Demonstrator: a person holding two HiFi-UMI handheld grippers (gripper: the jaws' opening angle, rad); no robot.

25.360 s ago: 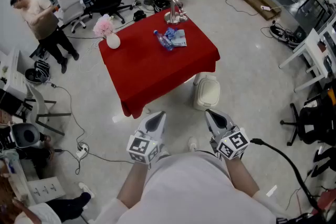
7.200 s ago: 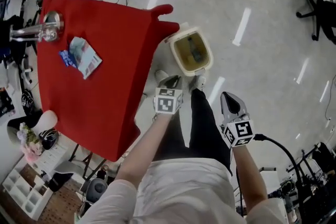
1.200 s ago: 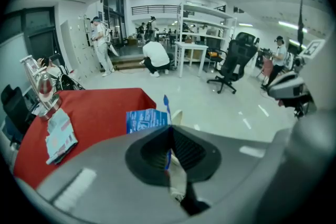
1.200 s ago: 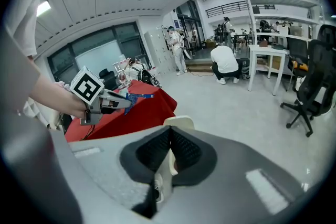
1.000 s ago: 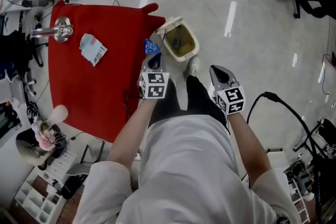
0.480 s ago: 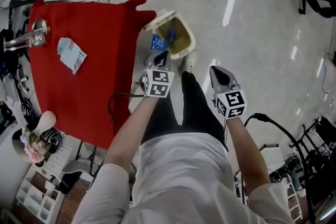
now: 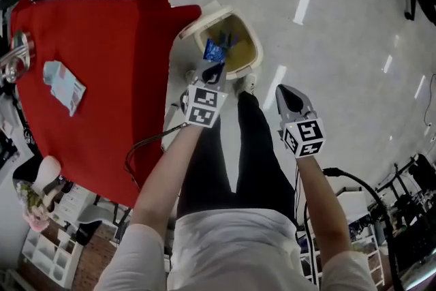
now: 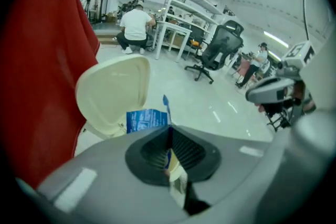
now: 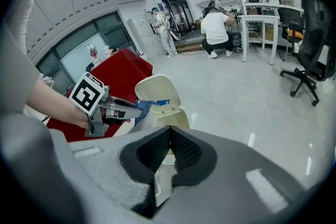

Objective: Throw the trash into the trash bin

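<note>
In the head view, the left gripper (image 7: 213,70) had its jaws clenched on a blue wrapper (image 7: 216,50), which stuck out ahead of the jaw tips over the open bin (image 7: 255,59). The bin's lid (image 7: 201,13) stood swung back, beyond the jaws and to their left. The bin's inside looked yellowish, and I could not tell what else lay in it. The right gripper (image 7: 285,92) hung beside the left one, short of the bin and off to its right. Only this view showed the red tabletop (image 7: 95,51), left of the left jaws, with a pale packet (image 7: 65,86) lying on it.

The left gripper view showed the grip itself. The pads pressed together on the wrapper, whose blue end rose just past the tips in front of the raised lid. The red cloth filled the left side, and the right gripper showed at the far right.

In the right gripper view, those jaws were closed together with nothing between them. Ahead and left of them, the left gripper held the wrapper at the bin's rim. A person (image 9: 215,28) crouched far behind.
</note>
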